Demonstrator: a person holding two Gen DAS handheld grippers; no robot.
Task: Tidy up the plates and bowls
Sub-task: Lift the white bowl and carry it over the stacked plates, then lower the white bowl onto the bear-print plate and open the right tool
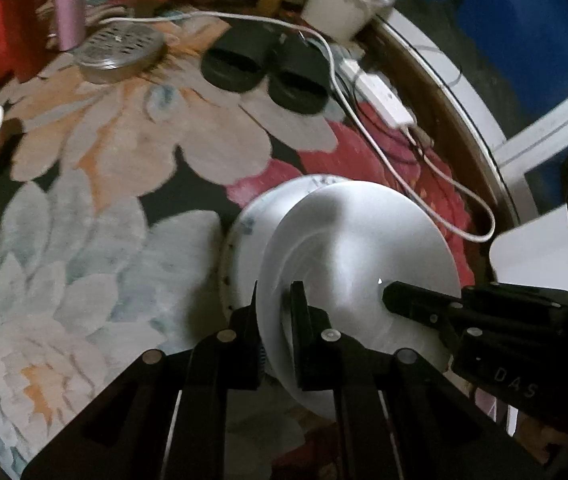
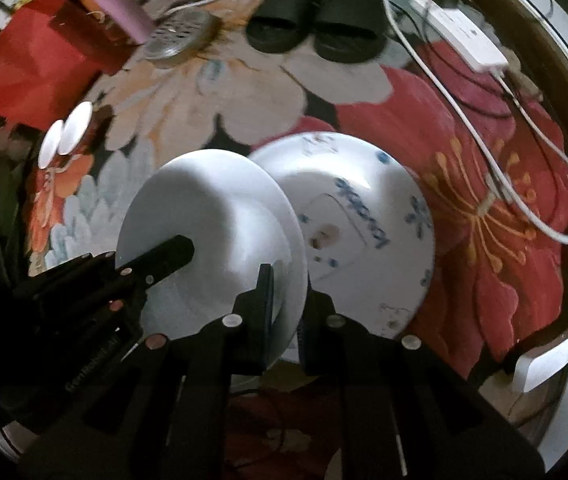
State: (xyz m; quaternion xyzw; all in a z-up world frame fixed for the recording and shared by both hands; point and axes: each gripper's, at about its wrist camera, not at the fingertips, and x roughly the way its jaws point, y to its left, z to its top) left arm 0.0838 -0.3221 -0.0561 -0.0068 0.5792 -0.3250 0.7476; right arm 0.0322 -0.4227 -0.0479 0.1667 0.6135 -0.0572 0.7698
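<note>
— Right now, left gripper (image 1: 274,312)?
— Clamped tight on the near rim of the white plate (image 1: 358,256), held tilted above the floral rug (image 1: 96,216).
— And right gripper (image 2: 290,300)?
— Pinched shut on the same plate's opposite rim.
— Anything beneath?
— Patterned plate (image 2: 368,224), blue motifs, flat on the rug just behind. Two small white bowls (image 2: 66,132) well apart, near the rug's edge, beyond black slippers (image 1: 264,68).
</note>
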